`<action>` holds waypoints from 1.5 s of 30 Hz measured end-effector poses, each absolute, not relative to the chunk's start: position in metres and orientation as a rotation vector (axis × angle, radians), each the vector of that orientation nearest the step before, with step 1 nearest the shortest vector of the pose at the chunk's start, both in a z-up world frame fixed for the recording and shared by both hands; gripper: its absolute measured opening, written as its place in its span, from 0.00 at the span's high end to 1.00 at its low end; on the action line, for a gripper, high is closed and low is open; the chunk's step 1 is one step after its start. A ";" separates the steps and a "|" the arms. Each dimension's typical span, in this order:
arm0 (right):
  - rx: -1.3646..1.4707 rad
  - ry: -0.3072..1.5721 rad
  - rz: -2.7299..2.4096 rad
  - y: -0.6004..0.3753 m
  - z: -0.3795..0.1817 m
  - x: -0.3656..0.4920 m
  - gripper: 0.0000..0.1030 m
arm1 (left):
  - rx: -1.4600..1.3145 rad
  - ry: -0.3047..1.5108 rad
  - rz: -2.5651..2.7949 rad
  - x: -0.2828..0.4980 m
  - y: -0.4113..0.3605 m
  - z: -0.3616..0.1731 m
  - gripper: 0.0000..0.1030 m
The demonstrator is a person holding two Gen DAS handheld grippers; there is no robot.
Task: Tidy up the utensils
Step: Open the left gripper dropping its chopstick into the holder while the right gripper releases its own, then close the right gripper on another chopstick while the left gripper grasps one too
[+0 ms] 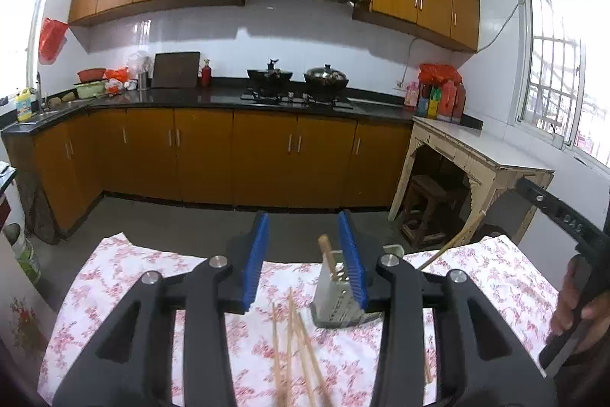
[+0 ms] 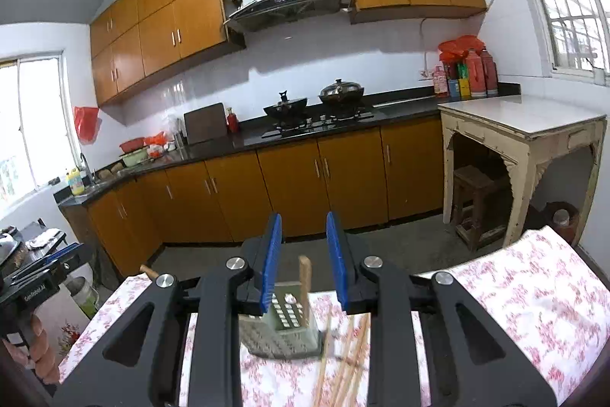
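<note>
Left gripper (image 1: 304, 246): jaws apart, holding nothing.
Right gripper (image 2: 304, 246): jaws apart, empty.
Holder (image 1: 335, 304): perforated metal, upright on floral cloth (image 1: 114, 277); one chopstick (image 1: 328, 254) stands inside.
Loose chopsticks (image 1: 293, 342): lying on cloth just beside holder, on the near side.

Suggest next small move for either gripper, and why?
Probably lower the left gripper onto the loose chopsticks on the floral cloth and close on one. Both grippers look open and empty, the right gripper too. The perforated holder stands upright just beyond them with one chopstick already in it, so the rest likely go there.
</note>
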State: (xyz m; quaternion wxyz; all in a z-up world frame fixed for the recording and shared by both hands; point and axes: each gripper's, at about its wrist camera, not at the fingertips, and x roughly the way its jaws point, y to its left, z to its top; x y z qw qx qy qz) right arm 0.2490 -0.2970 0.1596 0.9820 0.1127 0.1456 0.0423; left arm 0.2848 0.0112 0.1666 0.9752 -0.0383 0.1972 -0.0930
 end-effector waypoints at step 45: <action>0.171 0.874 -0.088 -0.306 -0.090 0.267 0.92 | 0.006 0.920 -0.179 0.296 0.007 -0.080 0.81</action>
